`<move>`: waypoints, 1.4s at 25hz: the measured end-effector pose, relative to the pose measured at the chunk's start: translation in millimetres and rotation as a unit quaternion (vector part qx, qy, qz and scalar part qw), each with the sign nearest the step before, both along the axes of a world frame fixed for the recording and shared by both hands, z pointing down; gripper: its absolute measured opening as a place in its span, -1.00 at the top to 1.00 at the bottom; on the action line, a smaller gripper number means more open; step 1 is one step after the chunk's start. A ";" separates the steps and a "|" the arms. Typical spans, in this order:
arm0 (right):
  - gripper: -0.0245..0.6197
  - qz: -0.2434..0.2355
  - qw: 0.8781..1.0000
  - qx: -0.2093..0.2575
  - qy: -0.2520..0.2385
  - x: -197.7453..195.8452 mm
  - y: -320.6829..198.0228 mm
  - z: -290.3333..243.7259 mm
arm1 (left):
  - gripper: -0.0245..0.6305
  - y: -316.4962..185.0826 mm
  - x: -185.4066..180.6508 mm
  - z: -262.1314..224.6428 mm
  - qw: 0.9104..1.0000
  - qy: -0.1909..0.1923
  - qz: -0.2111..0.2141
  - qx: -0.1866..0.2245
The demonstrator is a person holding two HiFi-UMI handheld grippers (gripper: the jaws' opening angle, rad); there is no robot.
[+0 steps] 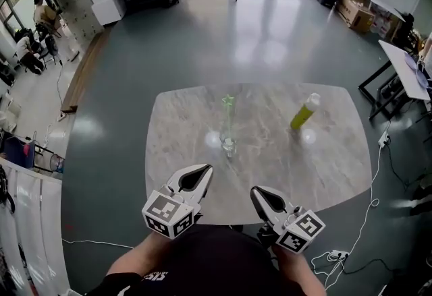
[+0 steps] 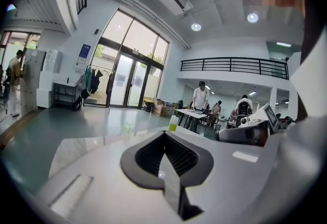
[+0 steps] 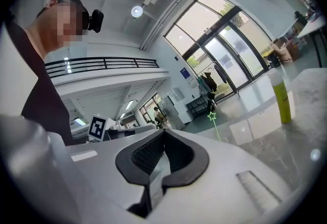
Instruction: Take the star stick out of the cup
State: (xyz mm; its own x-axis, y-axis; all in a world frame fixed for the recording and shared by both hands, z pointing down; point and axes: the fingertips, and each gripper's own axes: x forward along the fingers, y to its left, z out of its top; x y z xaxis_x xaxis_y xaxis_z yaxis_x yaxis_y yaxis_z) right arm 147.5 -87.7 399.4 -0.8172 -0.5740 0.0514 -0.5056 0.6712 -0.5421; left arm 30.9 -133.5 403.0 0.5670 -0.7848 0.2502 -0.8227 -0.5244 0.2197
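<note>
- Star stick (image 1: 228, 112): thin, green, star at its top end. It stands nearly upright with its lower end inside the cup (image 1: 228, 145).
- Cup: clear, hard to make out against the stone. It sits near the middle of the table (image 1: 337, 173), a little left of centre.
- Nothing touches the stick or the cup.
- Bottle (image 1: 305, 112): yellow-green with a pale cap. It stands on the same table to the right of the cup, well apart from it.
- Table: pale marbled top with rounded corners, on a glossy grey floor (image 1: 121, 119).
- Left gripper (image 1: 197, 177): held over the table's near edge, short of the cup and well apart from it. Its own view shows the dark pads pressed together with nothing between them.
- Right gripper (image 1: 267, 199): also at the near edge, beside the left one and a little nearer the person. Its jaws are closed on themselves and empty.
- Both grippers point roughly toward the cup; the star shows small and far off beyond each pair of jaws.
- Surroundings: glass doors (image 2: 127, 82) at the far wall, and people (image 2: 200, 98) standing at a worktable in the background.
</note>
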 end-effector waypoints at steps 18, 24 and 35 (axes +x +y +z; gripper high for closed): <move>0.88 -0.064 0.996 -0.008 0.058 -48.6 -115.2 27.5 | 0.87 -90.9 -10.8 34.1 1.000 -0.017 -0.002 -0.006; 0.88 -0.080 0.995 -0.037 0.056 -36.1 -129.0 54.9 | 0.62 -121.6 2.5 62.0 0.999 -0.014 -0.005 -0.030; 0.88 -0.098 0.993 -0.045 0.049 -41.2 -152.7 81.0 | 0.43 -163.0 18.8 130.3 0.999 -0.016 -0.010 -0.044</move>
State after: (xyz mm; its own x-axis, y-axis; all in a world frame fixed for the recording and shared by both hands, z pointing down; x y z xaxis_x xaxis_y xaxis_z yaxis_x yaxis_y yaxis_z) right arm 106.3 -240.4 480.4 -0.9013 -0.3936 0.1810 -0.4235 0.7128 -0.5590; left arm 49.6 -296.5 533.4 0.5427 -0.7700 0.3356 -0.8397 -0.4880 0.2383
